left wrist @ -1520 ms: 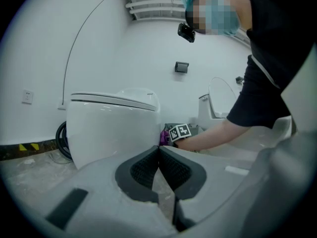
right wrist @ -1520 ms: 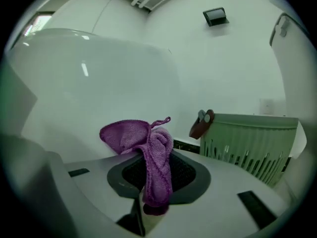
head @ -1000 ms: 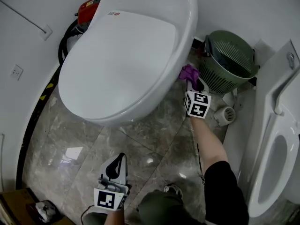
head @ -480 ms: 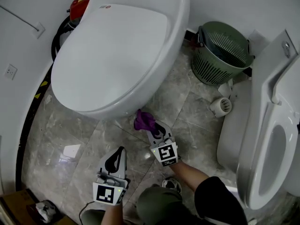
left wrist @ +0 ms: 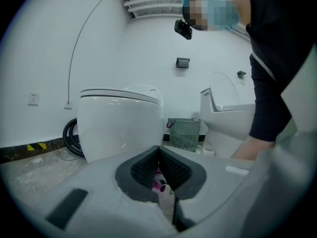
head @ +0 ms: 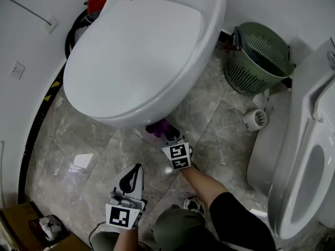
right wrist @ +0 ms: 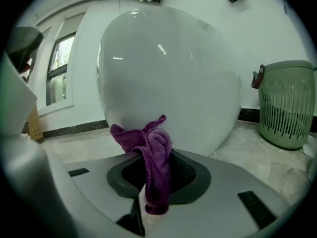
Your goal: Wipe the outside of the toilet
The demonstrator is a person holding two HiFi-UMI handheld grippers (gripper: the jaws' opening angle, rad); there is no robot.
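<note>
White toilet (head: 136, 61) — glossy, egg-shaped, lid down — stands on the grey marble floor (head: 78, 140) against the wall, and its back is cut off at the top of the head view. We hold the right gripper (head: 165, 136) low at the bowl's front underside, jaws pinching a purple cloth (right wrist: 154, 152). The cloth's tip lies hidden under the overhang — contact with the porcelain is unclear. Our left gripper (left wrist: 158, 151) is pressed together, empty, toward the floor's near edge.
</note>
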